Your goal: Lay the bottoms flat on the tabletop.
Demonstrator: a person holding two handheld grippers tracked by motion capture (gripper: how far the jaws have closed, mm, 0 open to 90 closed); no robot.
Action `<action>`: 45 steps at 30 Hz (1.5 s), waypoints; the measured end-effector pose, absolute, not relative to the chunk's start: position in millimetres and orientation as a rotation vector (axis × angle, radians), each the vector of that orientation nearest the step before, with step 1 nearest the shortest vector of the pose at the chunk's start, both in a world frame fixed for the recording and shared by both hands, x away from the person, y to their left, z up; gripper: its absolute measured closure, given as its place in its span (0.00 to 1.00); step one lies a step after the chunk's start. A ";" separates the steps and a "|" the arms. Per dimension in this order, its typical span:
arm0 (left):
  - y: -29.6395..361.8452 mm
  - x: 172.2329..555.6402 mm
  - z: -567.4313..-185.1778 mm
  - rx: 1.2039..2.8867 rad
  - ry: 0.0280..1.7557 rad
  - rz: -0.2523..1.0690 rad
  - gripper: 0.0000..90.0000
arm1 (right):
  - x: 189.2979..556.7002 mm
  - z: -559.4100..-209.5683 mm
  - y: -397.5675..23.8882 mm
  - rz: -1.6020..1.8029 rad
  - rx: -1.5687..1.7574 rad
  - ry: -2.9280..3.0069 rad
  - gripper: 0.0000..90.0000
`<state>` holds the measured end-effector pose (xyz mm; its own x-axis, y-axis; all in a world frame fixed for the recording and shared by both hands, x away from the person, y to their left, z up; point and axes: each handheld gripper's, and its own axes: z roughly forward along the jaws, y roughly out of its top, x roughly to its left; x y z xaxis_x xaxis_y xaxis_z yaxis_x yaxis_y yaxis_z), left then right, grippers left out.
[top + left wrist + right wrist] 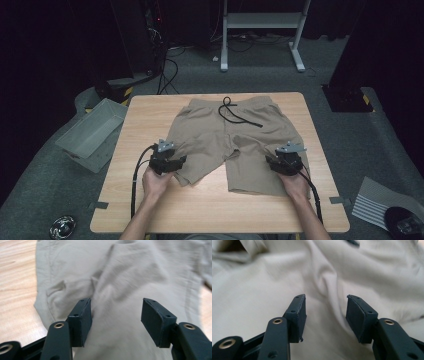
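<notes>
Khaki cotton shorts with a black drawstring lie flat on the light wooden counter, waistband at the far edge and both legs pointing near, so no fold looks made yet and the whole folding job seems left to do. Left gripper sits at the outer edge of the left leg and right gripper at the outer edge of the right leg, each with jaws spread wide over the cloth, gripping nothing.

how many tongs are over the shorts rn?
2. Left tongs sit open over the outer edge of the left leg of the shorts; right tongs sit open over the right leg's outer edge.
</notes>
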<state>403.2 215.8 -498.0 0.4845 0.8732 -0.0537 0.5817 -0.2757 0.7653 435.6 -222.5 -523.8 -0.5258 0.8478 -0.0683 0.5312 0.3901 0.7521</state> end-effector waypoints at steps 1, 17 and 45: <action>215.9 398.0 -497.6 1.983 1.186 0.489 0.46 | 437.8 -524.4 -223.6 0.952 1.208 2.217 0.53; 197.0 387.1 -515.7 2.145 1.099 0.396 0.96 | 437.7 -524.6 -222.4 0.930 1.200 2.208 0.51; 212.3 362.8 -522.0 2.070 1.162 0.447 0.52 | 427.5 -513.1 -51.1 1.141 0.797 2.532 0.60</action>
